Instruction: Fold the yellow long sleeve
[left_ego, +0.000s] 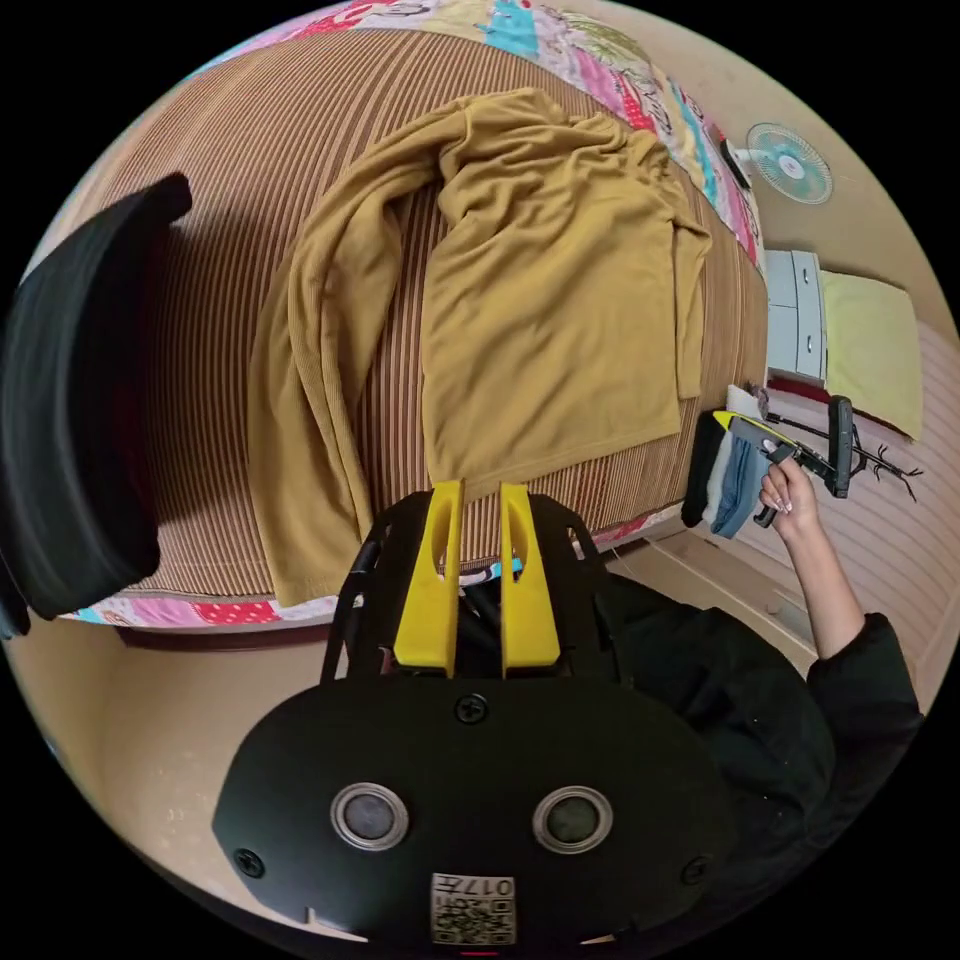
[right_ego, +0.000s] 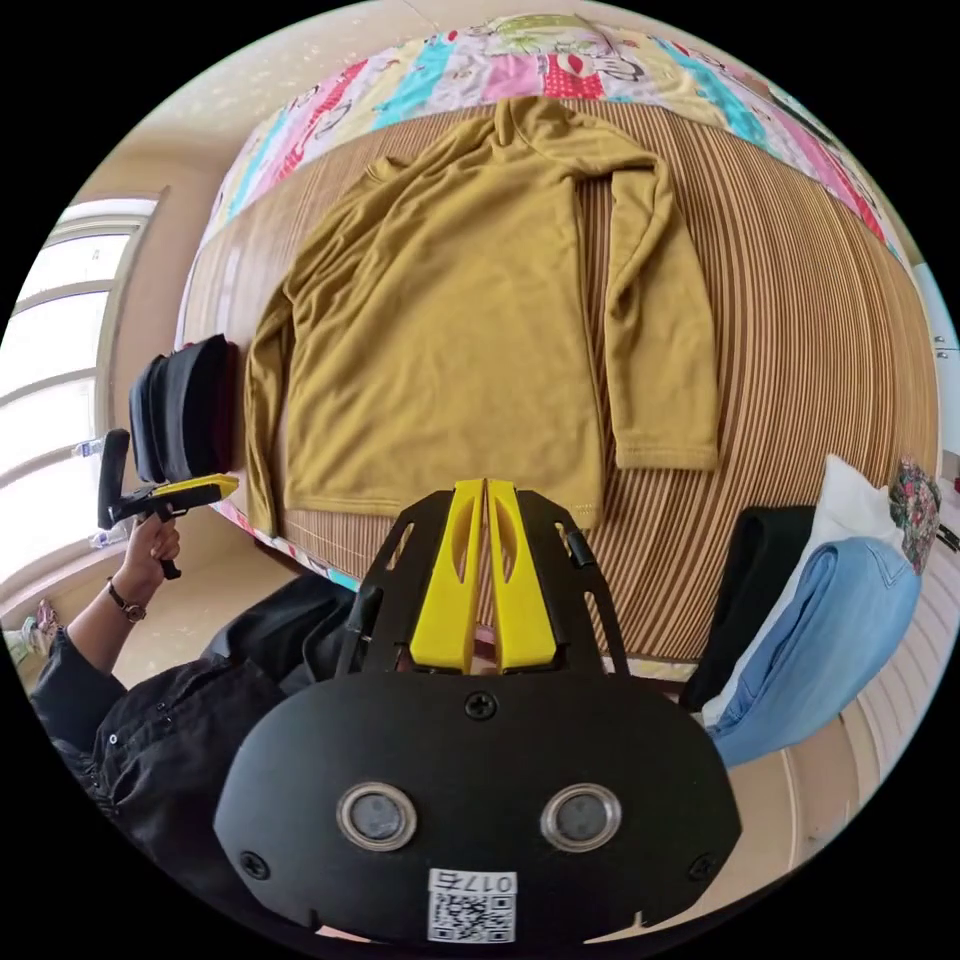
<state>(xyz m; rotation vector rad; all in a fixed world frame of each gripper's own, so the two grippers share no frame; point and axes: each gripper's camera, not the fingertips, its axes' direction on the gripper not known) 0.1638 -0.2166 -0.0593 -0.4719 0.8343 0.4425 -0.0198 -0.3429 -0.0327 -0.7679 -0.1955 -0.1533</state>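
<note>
We see the yellow long sleeve shirt (right_ego: 450, 330) lying flat on the striped brown mat (right_ego: 800, 350), front down, bottom hem near us. One sleeve lies along each side. Bare mat lies open all around the shirt. Our left gripper (left_ego: 480, 490) has its jaws a little apart, holding nothing. Our right gripper (right_ego: 485, 487) has its jaws pressed together, holding nothing. Both float above the mat's near edge.

The dark folded stack (left_ego: 70, 400) is cut off by the view's edge.
</note>
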